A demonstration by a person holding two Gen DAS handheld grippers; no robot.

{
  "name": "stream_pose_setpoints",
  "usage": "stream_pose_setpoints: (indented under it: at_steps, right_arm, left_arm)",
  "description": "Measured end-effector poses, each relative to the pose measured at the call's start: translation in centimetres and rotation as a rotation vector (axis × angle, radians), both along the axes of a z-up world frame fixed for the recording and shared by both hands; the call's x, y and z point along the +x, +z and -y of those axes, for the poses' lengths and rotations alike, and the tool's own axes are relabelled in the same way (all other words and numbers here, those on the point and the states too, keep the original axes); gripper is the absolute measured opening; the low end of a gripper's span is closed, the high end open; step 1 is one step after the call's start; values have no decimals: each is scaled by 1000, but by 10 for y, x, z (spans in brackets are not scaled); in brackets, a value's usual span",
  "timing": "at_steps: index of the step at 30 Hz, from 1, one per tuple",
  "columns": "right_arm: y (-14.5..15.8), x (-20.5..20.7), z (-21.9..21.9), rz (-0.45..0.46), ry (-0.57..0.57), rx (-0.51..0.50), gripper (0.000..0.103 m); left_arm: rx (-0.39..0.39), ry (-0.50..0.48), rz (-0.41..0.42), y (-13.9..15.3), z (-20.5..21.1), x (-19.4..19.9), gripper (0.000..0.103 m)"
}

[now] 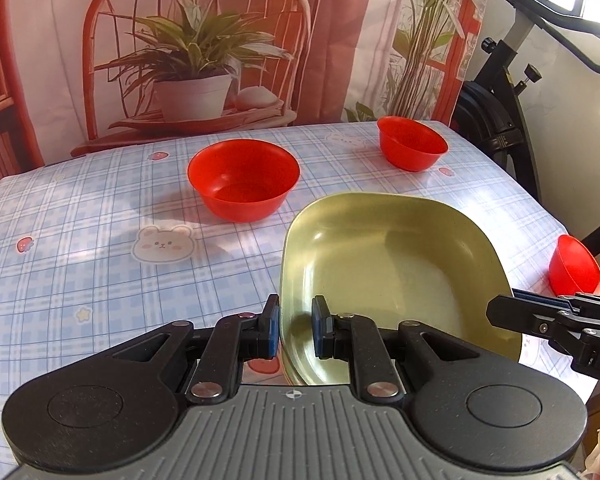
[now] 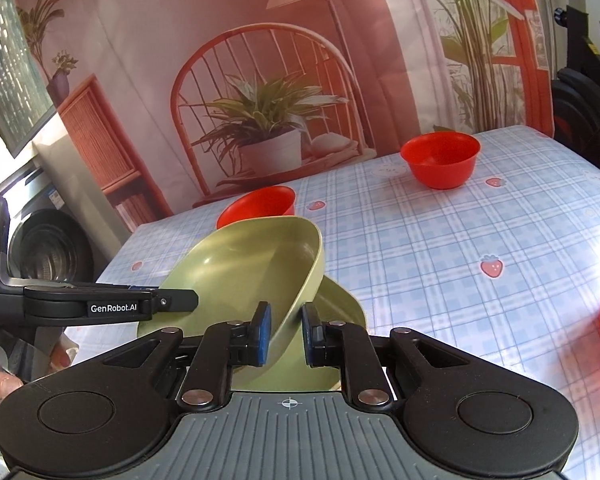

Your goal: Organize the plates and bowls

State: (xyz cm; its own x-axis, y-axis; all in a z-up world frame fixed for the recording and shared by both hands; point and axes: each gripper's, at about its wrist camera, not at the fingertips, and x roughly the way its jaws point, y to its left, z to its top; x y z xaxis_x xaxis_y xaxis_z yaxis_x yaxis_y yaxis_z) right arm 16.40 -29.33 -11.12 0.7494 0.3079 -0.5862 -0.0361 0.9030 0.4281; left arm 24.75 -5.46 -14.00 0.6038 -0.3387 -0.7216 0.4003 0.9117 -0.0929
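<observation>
Gripper, left (image 1: 295, 330): your blue pads straddle the near-left rim of the upper green plate (image 1: 396, 276), one pad outside the wall, one inside. A narrow gap shows at the wall, so whether you have a firm pinch cannot be told.

Gripper, right (image 2: 285, 334): narrowly open across the same plate's opposite rim. The right wrist view shows this plate tilted, its far edge raised over a second green plate (image 2: 340, 300) lying flat on the bench (image 2: 440, 260). Firm contact again cannot be told.

Step in hand, by judgement: nesting the upper plate into the lower one. Your next move calls for levelling it, squaring the corners over the plate below, then freeing both rims.

Bowls, red, three, apart on the bench:
- large bowl (image 1: 244, 184), beyond the plates
- small bowl (image 1: 412, 144), far right corner
- edge bowl (image 1: 574, 266), right side, partly cut off

Materials: plates are deep, rounded-square, matte olive with a soft sheen, likely plastic. Bowls are round, smooth, glossy. The bench wears a slick blue plaid cloth printed with strawberries and bears.
</observation>
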Motion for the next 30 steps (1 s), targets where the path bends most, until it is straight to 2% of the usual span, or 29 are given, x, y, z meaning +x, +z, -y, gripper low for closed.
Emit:
stream_pose_setpoints:
  at_steps: [5,21,26,30]
  right_arm:
    - [-4,-3,6,-15,-18,4,15]
    - [-20,-8,-10,-118,57,8,18]
    - [-22,-9,-12,-131,65,3,18]
    - [-24,-9,-14,-138,66,-12,18]
  left_arm:
    - [16,-20,-8,-5,10,-1,17]
    - [51,-29,-18,-19,15,22,17]
    - [91,-44,-7,-25,23,25,17]
    - [80,-41,-5,-28,23,28,17]
